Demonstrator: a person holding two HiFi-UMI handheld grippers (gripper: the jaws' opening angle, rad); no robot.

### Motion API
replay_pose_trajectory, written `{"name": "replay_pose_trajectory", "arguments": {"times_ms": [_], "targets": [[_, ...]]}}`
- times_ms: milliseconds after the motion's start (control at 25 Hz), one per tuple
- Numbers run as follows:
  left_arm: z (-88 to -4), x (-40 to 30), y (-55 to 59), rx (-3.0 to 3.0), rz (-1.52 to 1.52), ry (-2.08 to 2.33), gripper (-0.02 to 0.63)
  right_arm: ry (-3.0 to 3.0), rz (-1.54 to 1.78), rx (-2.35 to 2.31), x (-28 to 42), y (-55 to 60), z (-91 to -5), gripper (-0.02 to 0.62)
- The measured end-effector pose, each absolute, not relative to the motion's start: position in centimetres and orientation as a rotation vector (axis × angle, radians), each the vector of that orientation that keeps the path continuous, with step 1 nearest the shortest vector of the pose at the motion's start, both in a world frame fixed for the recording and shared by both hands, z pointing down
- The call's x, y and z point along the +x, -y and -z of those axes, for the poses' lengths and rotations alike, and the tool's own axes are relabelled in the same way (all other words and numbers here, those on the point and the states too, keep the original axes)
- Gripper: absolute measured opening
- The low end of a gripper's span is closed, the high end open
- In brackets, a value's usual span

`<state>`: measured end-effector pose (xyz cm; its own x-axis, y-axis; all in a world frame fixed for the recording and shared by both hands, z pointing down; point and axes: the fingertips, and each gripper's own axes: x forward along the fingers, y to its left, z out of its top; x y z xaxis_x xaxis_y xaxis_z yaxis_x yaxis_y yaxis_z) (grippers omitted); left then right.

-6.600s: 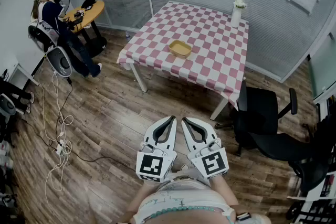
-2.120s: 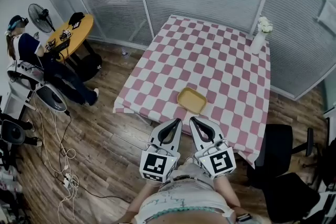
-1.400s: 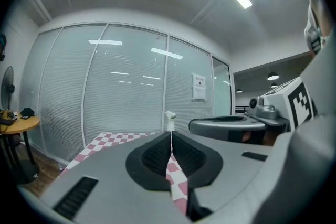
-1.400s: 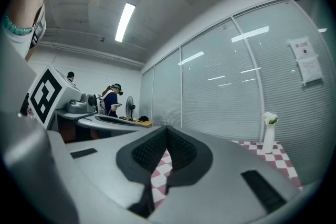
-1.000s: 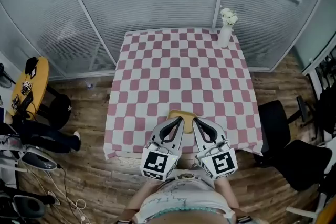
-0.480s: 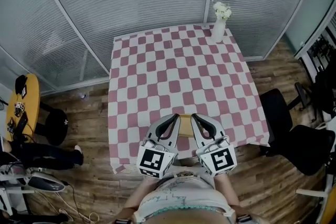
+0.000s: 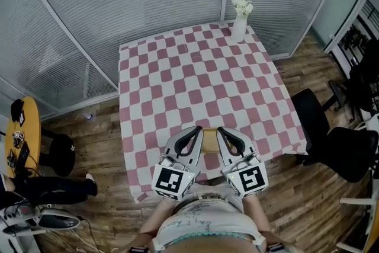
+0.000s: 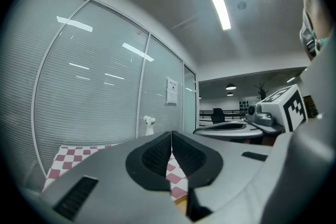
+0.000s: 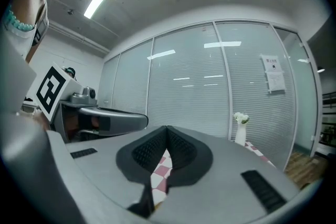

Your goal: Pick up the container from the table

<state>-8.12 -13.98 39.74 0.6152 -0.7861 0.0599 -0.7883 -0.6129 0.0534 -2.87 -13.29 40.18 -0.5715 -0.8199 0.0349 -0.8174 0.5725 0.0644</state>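
Table (image 7: pixel 195 80) nearer; left claw (image 7: pixel 198 130), right claw (image 7: pixel 221 130) overlap container (image 7: pixel 210 141); vase (image 7: pixel 238 26) beyond.

The left gripper (image 7: pixel 195 131) and right gripper (image 7: pixel 222 131) are held side by side just in front of the person's torso (image 7: pixel 204 227). Both point forward, their tips near each other but apart. Each gripper's jaws meet at the tips with nothing between them. The marker cubes (image 7: pixel 170 179) sit rearmost, closest to the body.

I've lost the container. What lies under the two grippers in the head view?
A strip of the yellow container shows between the left gripper and right gripper, on the checked table; its sides are covered.
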Motion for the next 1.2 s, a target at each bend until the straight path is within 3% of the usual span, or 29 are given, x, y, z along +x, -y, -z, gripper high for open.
{"name": "replay_pose_trajectory", "arguments": {"times_ms": [1200], "targets": [[-40.8,-6.1,14.6,2.753,-0.021,1.26,0.017,2.687,0.049,1.431,-1.1,15.4,-42.1,-0.008]]}}
